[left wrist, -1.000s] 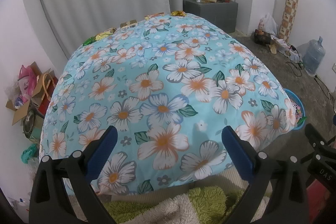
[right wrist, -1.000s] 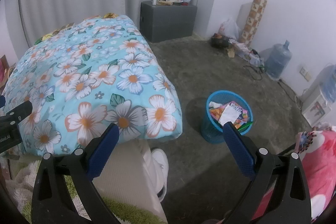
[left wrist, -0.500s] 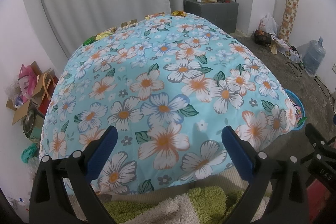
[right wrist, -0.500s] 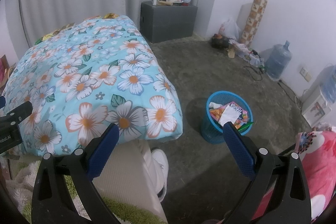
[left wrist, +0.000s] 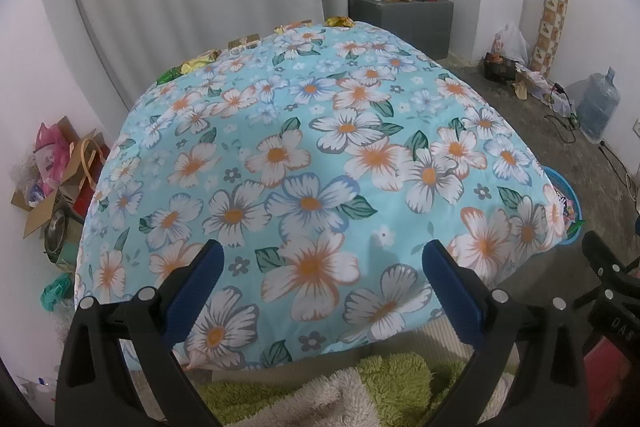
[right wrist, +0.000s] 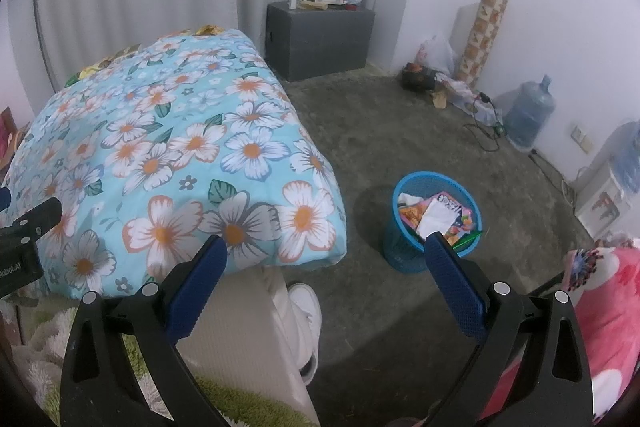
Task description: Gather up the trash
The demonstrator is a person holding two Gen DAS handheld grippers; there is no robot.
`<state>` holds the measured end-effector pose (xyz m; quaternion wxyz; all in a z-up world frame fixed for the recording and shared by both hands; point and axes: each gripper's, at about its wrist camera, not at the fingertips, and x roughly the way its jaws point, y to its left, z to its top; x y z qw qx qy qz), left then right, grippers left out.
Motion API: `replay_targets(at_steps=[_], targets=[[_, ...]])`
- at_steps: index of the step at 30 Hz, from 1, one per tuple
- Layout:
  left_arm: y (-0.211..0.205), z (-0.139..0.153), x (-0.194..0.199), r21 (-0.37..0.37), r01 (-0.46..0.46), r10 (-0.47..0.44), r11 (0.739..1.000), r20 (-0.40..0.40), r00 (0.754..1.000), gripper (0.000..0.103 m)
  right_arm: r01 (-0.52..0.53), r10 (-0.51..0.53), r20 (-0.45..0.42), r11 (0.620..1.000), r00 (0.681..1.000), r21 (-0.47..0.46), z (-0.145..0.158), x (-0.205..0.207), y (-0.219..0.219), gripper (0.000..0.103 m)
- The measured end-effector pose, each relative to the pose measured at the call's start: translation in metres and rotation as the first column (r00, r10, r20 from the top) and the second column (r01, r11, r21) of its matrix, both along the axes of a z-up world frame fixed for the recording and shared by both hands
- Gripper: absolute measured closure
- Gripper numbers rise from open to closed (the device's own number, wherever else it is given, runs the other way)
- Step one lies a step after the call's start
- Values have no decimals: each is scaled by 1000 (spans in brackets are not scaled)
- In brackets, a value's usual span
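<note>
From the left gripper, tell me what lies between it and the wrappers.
Left wrist view: only the floral quilt spans from the left gripper to the wrappers.

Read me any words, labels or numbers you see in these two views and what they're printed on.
"DAS": partial white letters on the right gripper's black body, cut off at the left view's edge.
"Robot.AI": white letters on the left gripper's black body, cut off at the right view's edge.
Wrappers in the blue bin: print too small to read.
Pink bag: print too blurred to read.
</note>
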<state>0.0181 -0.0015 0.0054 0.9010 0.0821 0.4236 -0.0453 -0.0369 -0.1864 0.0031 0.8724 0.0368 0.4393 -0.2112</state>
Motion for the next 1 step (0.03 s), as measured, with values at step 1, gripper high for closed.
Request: replay_targets(at_steps=[1], targets=[[0,-1,-1,0,1,-1,1000,0,1000,6,1,-1,1,1000,1000,0,0,0,1,8]])
